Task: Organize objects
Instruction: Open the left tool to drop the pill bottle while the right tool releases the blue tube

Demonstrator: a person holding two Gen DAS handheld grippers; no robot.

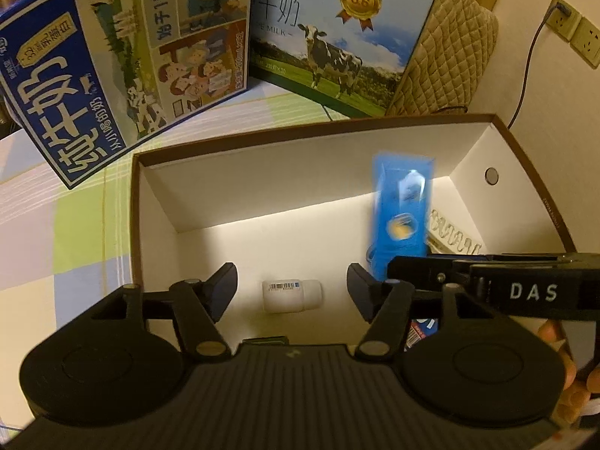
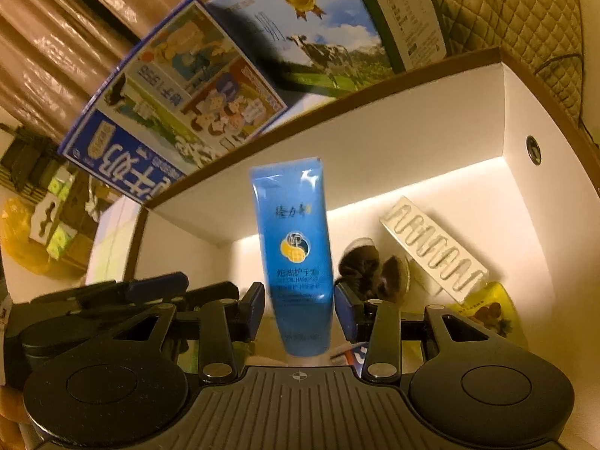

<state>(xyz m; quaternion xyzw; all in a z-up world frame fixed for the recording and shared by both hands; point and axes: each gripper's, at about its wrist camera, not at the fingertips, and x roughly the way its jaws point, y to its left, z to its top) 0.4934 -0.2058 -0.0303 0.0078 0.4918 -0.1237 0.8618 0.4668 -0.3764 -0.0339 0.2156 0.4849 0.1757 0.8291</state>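
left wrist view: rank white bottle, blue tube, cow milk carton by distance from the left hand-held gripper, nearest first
1. White bottle: between the left hand-held gripper fingers, on the box floor.
2. Blue tube: right, inside the box.
3. Cow milk carton: beyond the box's far wall.

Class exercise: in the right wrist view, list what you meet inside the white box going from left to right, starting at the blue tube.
Blue tube → dark brown round object → white blister pack → yellow packet.
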